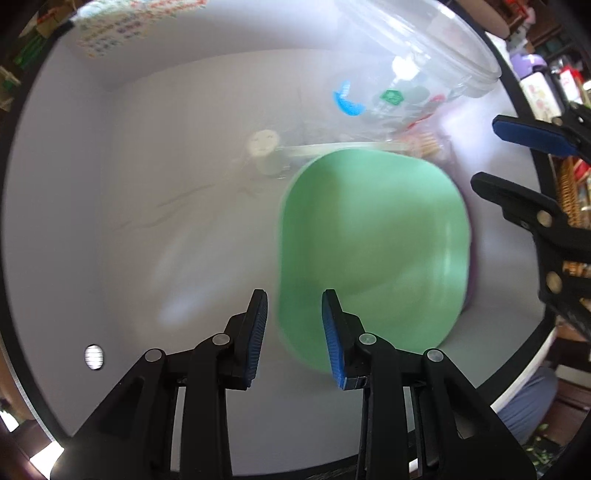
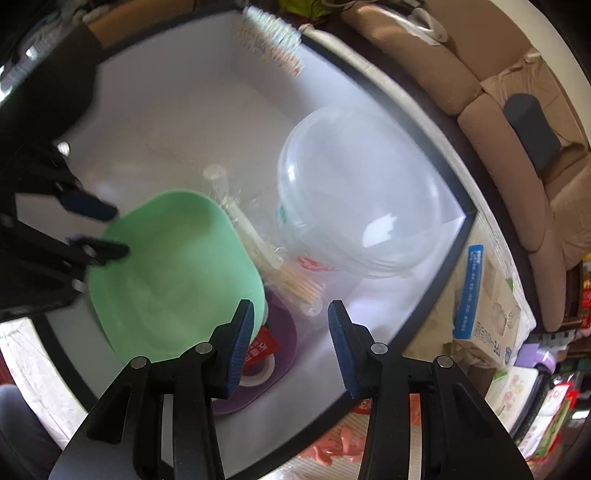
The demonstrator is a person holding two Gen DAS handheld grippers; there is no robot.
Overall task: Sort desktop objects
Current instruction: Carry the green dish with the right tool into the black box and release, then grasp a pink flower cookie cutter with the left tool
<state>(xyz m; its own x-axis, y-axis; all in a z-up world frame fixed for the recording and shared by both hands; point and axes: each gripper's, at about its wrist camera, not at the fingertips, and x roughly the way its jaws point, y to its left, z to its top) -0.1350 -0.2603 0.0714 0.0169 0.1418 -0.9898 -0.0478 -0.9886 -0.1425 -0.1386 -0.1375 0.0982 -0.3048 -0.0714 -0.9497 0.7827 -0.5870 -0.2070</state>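
A green bowl sits on the white table, also in the right wrist view. It partly covers a purple dish holding a red packet. A clear plastic container lies on its side behind it, also in the left wrist view. A wrapped set of chopsticks and a spoon lies between them. My left gripper is open, its jaws astride the bowl's near rim. My right gripper is open above the purple dish. It also shows at the left wrist view's right edge.
The white table has a dark raised edge. A printed sheet lies at the far corner. Beyond the edge are a beige sofa, a tissue box and cluttered items.
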